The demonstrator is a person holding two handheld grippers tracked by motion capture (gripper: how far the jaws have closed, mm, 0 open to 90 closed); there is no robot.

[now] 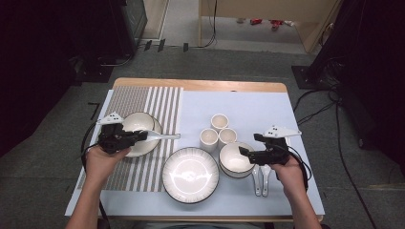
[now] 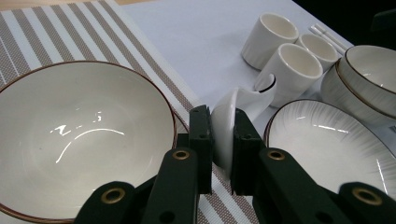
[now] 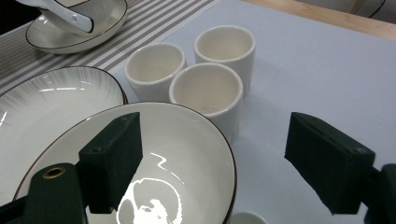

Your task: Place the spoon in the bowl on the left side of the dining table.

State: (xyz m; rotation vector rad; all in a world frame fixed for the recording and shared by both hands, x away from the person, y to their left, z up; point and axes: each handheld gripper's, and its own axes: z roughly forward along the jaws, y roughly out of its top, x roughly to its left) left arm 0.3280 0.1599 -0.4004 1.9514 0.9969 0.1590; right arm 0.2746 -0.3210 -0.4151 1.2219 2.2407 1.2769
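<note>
White spoon [image 2: 233,123] clamped in left claw [image 2: 219,140] – beside bowl [image 2: 79,135], right claw [image 3: 215,163] apart over stacked bowls [image 3: 187,154].

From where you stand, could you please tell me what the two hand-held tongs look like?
Both are black, blocky tools with two flat rectangular jaws and brass-coloured rivets. The left tongs and right tongs each carry a pale grey three-cornered plate on top, and a black cable trails back from each. The forearms are bare, with no sleeves in sight.

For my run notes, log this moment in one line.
left gripper: shut on spoon beside bowl | right gripper: open over stacked bowls
</note>
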